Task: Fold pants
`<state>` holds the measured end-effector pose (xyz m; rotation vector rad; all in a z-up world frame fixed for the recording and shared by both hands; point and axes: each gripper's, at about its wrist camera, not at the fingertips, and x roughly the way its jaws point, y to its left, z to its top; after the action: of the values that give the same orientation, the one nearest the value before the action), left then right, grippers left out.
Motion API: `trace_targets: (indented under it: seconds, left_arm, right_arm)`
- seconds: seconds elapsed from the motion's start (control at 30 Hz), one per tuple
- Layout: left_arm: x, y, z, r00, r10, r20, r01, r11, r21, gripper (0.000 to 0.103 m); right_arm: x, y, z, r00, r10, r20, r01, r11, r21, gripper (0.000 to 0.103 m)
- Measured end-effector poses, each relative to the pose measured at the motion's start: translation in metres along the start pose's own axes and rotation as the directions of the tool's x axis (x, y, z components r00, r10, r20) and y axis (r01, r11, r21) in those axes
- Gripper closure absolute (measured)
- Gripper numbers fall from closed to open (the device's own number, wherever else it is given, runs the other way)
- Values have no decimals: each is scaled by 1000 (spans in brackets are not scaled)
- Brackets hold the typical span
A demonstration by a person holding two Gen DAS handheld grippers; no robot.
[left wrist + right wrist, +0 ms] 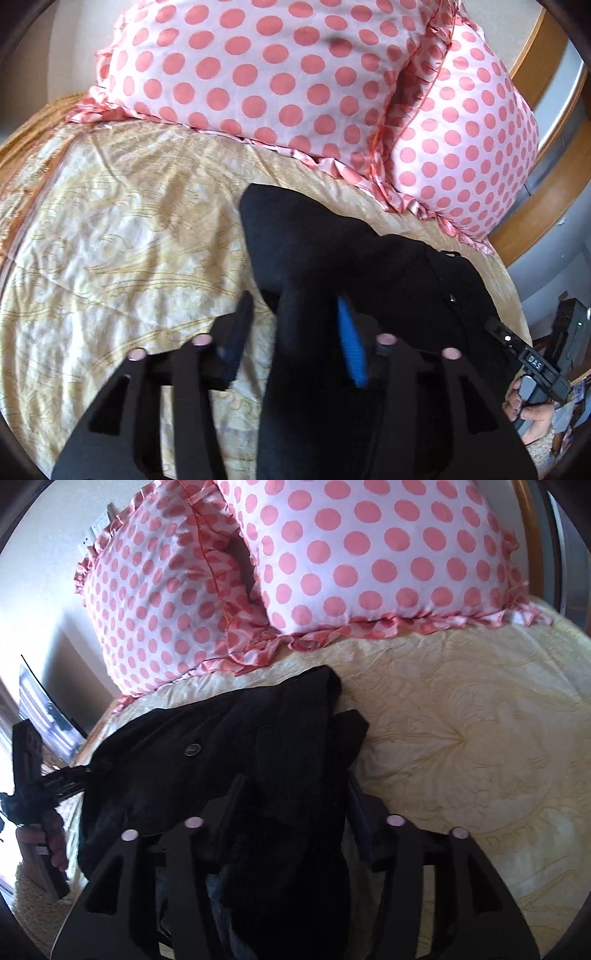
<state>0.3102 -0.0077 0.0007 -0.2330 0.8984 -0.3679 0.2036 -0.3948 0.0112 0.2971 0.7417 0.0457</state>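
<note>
the black pants (332,258) are lying bunched on the bed (110,229), their long axis running from near the tools toward twelve o'clock, ending just short of the polka-dot pillows (258,74). both the left tool (295,332) and the right tool (291,805) are standing open, jaws astride a fold of the cloth, pads apart from it. a pale yellow quilt is covering the bed; a wooden headboard (535,206) is curving at two o'clock.
</note>
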Motion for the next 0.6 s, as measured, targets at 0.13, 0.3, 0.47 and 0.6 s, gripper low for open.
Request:
trace_targets:
  seconds: [0.13,0.3,0.47,0.6]
  left_arm:
    - [-39,-6,-6,984,125,130,-130,991,33,25]
    - [-75,-58,-51,994,-21,107,3,986,166,12]
    - [-45,-93,-88,999,-36,-4,36,970,240,6]
    - [-23,-92,-99,1000,10,-14,-6,967,256,3]
  right_arm:
    - [-47,5,-6,990,-34,139,38,999,-29,44]
    - [-68,50,-43,991,56,122,-31,981,-194,44]
    - [-44,68,-65,999,16,29,-10,976,-217,24]
    - [-37,59,-71,1000,25,2,-24,988,-153,23]
